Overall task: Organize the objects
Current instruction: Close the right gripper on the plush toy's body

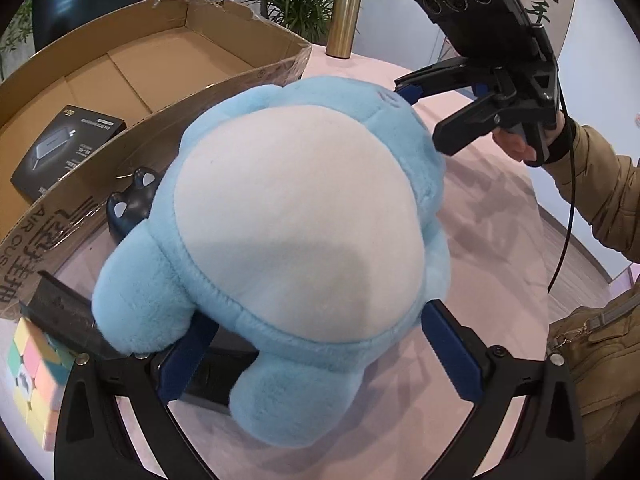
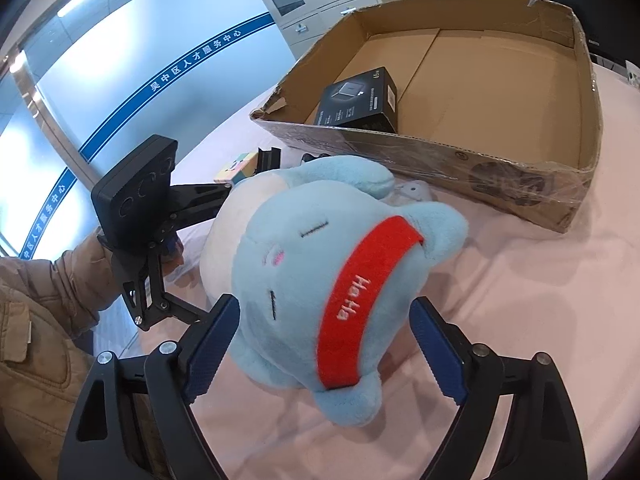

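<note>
Two tools close in on one soft blue plush toy (image 1: 296,240) with a cream-white belly, stitched eyes, a pink cheek mark and a red headband (image 2: 370,300) lettered "Ha Ha". It lies on the pink-covered counter (image 2: 520,320), just in front of a shallow brown cardboard box (image 2: 500,92) that holds a small black printed carton (image 2: 360,98). The left tool (image 1: 320,354) is spread wide, its blue pads flanking the toy's lower body and pressing the fur on both sides. The right tool (image 2: 324,354) is equally wide, its pads set on either side of the toy's head, touching or nearly so; a firm grip I cannot confirm. Left of the left tool sits a pastel puzzle cube (image 1: 36,376); beyond it, a gold metal flask (image 1: 345,16).
</note>
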Demonstrator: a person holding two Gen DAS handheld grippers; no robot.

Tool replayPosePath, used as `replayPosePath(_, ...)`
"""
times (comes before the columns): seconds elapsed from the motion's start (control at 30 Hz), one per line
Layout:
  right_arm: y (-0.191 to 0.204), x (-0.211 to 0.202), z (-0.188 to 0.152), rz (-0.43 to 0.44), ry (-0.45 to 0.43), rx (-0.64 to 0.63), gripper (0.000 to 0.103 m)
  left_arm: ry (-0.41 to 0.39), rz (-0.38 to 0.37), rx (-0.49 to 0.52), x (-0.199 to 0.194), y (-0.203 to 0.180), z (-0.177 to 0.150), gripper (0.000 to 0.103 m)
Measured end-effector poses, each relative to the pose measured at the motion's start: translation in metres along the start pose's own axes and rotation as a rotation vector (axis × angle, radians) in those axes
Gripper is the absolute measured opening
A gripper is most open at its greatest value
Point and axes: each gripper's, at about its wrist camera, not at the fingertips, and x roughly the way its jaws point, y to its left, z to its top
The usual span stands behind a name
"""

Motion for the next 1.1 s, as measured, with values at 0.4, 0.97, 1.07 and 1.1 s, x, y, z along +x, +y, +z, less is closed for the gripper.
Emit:
replayPosePath(0.4,0.001,0.004,-0.001,-0.029,0.009,-0.012,0.072,-0.007,-0.085,-0.029,0.0,0.002,0.001,0.089)
replayPosePath(0.97,0.013,-0.006,-0.004,-0.044,0.001,-0.05,0.069,-0.017,0.011,0.041,-0.003,-0.014,0.009,0.078)
replayPosePath(1.07,0.018,-0.012,-0.003,-0.047,-0.007,-0.061,0.069,-0.028,0.025,0.05,-0.009,-0.017,0.012,0.078)
replayPosePath(1.1,0.019,-0.014,-0.002,-0.049,-0.009,-0.065,0.069,-0.032,0.031,0.053,-0.01,-0.018,0.013,0.078)
